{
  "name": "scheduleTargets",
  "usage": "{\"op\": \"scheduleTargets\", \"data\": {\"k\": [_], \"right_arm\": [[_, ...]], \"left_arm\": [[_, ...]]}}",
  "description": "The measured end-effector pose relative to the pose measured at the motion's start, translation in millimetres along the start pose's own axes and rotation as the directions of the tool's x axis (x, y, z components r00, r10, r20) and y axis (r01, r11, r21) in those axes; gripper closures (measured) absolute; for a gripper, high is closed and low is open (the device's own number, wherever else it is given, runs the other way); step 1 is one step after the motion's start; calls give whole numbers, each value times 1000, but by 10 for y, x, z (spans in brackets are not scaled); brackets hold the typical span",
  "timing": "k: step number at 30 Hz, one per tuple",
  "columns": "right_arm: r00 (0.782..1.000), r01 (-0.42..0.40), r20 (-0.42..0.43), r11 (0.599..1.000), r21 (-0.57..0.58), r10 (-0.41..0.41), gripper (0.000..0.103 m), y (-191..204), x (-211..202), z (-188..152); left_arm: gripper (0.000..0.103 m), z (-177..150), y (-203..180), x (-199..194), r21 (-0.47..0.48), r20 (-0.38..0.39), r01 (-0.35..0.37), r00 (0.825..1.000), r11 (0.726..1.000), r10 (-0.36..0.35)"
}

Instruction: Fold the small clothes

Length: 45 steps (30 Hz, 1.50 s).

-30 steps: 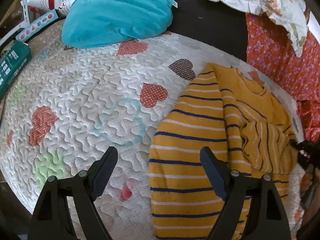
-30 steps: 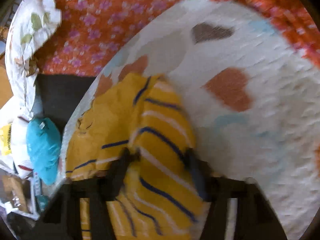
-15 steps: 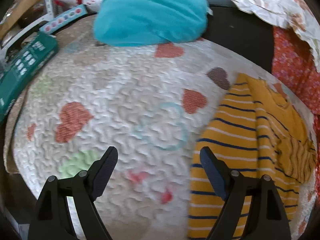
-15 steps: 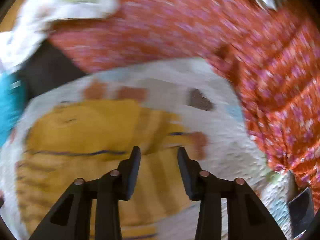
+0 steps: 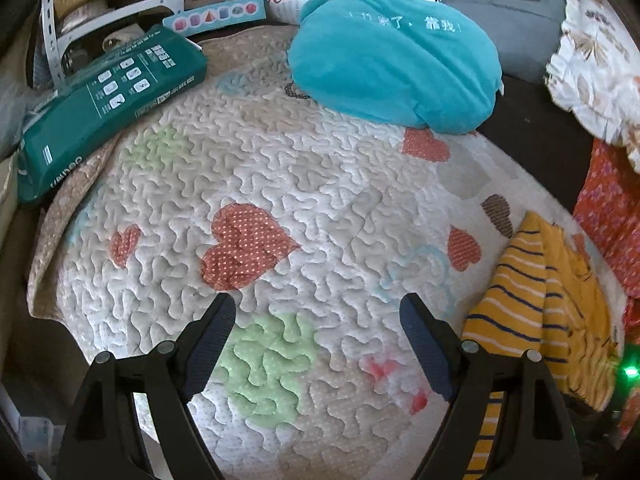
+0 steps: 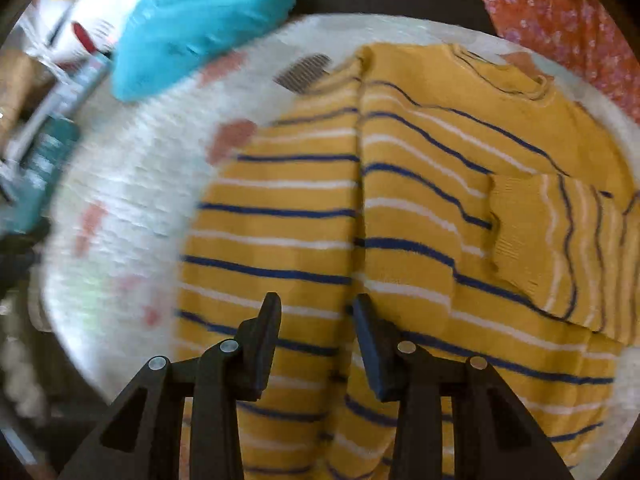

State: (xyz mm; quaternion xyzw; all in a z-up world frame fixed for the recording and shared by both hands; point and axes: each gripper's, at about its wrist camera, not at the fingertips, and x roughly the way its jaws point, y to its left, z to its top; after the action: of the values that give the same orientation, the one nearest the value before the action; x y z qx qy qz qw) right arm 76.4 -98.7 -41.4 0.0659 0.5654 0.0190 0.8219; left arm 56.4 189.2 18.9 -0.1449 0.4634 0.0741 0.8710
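A yellow sweater (image 6: 420, 184) with blue and white stripes lies flat on the heart-patterned quilt (image 6: 132, 184). Its left side is folded inward, and one sleeve (image 6: 560, 248) is laid across the body at the right. My right gripper (image 6: 317, 302) hovers over the sweater's lower part, jaws apart, with nothing between them. In the left wrist view the sweater (image 5: 532, 304) sits at the far right. My left gripper (image 5: 316, 304) stands open over bare quilt (image 5: 280, 160), well to the left of the sweater.
A teal cushion (image 5: 392, 60) rests at the quilt's far edge, and a green box (image 5: 104, 108) lies at the far left. Orange floral cloth (image 5: 608, 216) borders the right side. White leaf-print fabric (image 5: 600, 52) and a grey bag (image 5: 504, 4) sit behind.
My right gripper let go of the striped fabric it pinched, opened, and swung round over the sweater. My left gripper slid left, away from the sweater, and stayed open.
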Motion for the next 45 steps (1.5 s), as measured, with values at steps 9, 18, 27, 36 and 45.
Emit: {"op": "scheduleTargets", "data": {"k": [9, 18, 27, 36, 45], "right_arm": [[977, -212, 14, 976, 46, 212, 98, 385, -94, 198], [907, -409, -62, 906, 105, 416, 93, 1341, 391, 802], [973, 65, 220, 997, 30, -70, 62, -282, -664, 705], [981, 159, 88, 977, 142, -172, 72, -949, 74, 535], [972, -100, 232, 966, 239, 43, 92, -919, -656, 736]], "left_arm": [[19, 76, 260, -114, -93, 27, 21, 999, 995, -18], [19, 115, 522, -165, -179, 49, -7, 999, 984, 16], [19, 81, 238, -78, -111, 22, 12, 1000, 994, -10], [19, -1, -106, -20, -35, 19, -6, 1000, 999, 7], [19, -1, -92, 48, -43, -7, 13, 1000, 999, -13]]}}
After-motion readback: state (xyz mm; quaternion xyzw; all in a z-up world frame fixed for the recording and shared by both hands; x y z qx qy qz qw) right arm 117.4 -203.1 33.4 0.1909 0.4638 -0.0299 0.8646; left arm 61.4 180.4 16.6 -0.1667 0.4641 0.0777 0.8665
